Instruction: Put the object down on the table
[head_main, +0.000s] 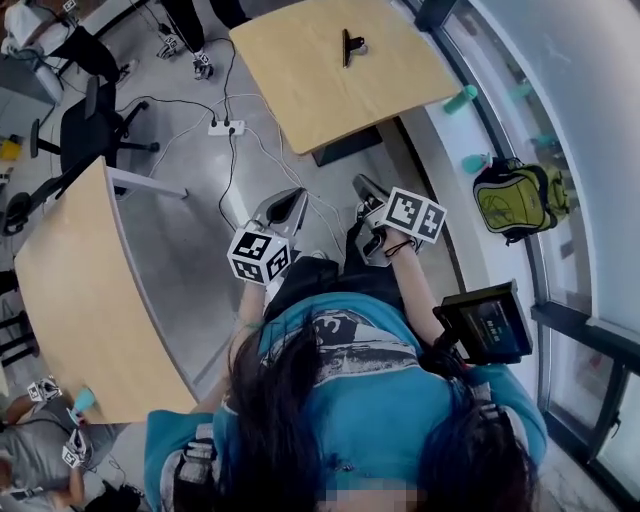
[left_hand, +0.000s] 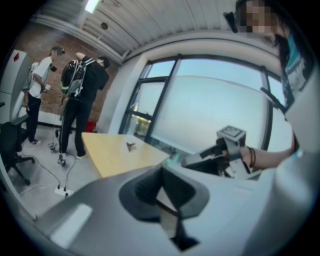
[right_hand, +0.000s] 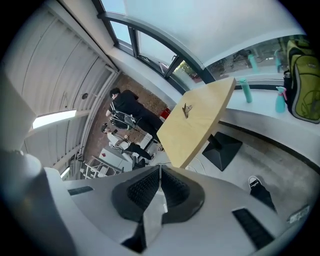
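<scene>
Both pairs of tongs are pressed together with nothing between them. The left tongs (left_hand: 161, 172) and the right tongs (right_hand: 160, 172) each show their ribbed pads meeting along a closed seam in their own gripper views. In the head view they are held side by side just in front of the person's body, above the grey floor (head_main: 190, 250), tips pointing toward the light wooden surface (head_main: 300, 90) ahead. The small black object (head_main: 350, 46) lies on that surface, toward its far side, well apart from both tongs and touched by neither. A green backpack (head_main: 515, 197) sits on the window ledge to the right.
</scene>
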